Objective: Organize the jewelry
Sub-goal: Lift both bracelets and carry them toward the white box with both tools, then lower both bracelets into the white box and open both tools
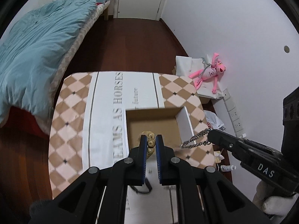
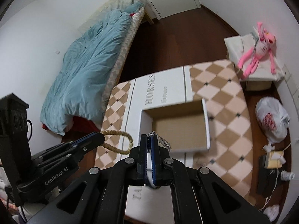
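Now bead bracelet (image 1: 150, 143) between left fingers (image 1: 143, 155).

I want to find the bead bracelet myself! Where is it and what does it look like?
Find the table with the checkered cloth and the open cardboard box on it. Above the box's near edge, the left gripper pinches the bead bracelet. It has round, speckled tan beads, unlike the silver chain in the right gripper.
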Tool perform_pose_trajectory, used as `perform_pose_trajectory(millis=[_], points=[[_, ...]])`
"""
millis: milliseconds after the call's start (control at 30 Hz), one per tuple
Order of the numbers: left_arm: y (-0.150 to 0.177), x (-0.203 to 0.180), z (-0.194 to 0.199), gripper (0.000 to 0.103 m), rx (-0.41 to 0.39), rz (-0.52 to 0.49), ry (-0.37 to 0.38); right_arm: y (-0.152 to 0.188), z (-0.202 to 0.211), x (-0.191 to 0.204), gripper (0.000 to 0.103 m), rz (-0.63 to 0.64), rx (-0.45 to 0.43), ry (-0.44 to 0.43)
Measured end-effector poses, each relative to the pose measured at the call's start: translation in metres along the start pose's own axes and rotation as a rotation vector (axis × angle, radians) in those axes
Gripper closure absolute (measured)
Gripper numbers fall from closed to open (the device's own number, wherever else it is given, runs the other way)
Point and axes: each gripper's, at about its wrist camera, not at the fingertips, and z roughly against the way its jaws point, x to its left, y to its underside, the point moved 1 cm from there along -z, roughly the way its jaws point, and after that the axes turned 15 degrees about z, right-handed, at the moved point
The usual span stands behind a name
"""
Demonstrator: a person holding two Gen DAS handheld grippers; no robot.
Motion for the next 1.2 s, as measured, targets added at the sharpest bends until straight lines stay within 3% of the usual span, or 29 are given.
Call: perform_pose_trajectory(millis=[333, 567, 600, 633, 667, 733, 767, 833, 933, 1067, 1200], points=[[-0.045, -0.001, -0.086, 0.096, 0.165, 0.047, 0.009, -0.036, -0.074, -0.039, 0.099, -0.001, 0.137, 0.069], [-0.055, 0.004, -0.112, 0.092, 0.144, 0.026, -0.087, -0.042, -0.115, -0.059, 0.096, 0.007, 0.247, 0.108], [-0.056, 0.006, -0.112, 0.088, 0.133, 0.027, -0.097, -0.041, -0.117, -0.061, 0.093, 0.008, 0.253, 0.118], [-0.056, 0.008, -0.111, 0.075, 0.116, 0.026, -0.12, -0.04, -0.119, -0.063, 0.08, 0.009, 0.26, 0.123], [-0.057, 0.01, -0.112, 0.068, 0.102, 0.023, -0.137, -0.039, -0.119, -0.064, 0.058, 0.008, 0.263, 0.131], [-0.054, 0.015, -0.107, 0.028, 0.047, 0.02, -0.178, -0.035, -0.119, -0.066, 0.034, 0.012, 0.261, 0.14], [-0.052, 0.017, -0.106, 0.022, 0.025, 0.015, -0.208, -0.032, -0.118, -0.066, 0.029, 0.023, 0.263, 0.168], [-0.047, 0.021, -0.104, 0.018, -0.012, 0.001, -0.242, -0.028, -0.116, -0.063, 0.027, 0.049, 0.267, 0.217], [-0.035, 0.028, -0.104, 0.004, -0.033, -0.01, -0.278, -0.017, -0.115, -0.06, 0.007, 0.094, 0.282, 0.339], [-0.018, 0.034, -0.103, 0.004, -0.049, -0.006, -0.287, 0.003, -0.114, -0.058, 0.005, 0.134, 0.286, 0.471], [-0.003, 0.036, -0.099, 0.003, -0.062, 0.008, -0.297, 0.016, -0.108, -0.058, 0.004, 0.133, 0.27, 0.524]])
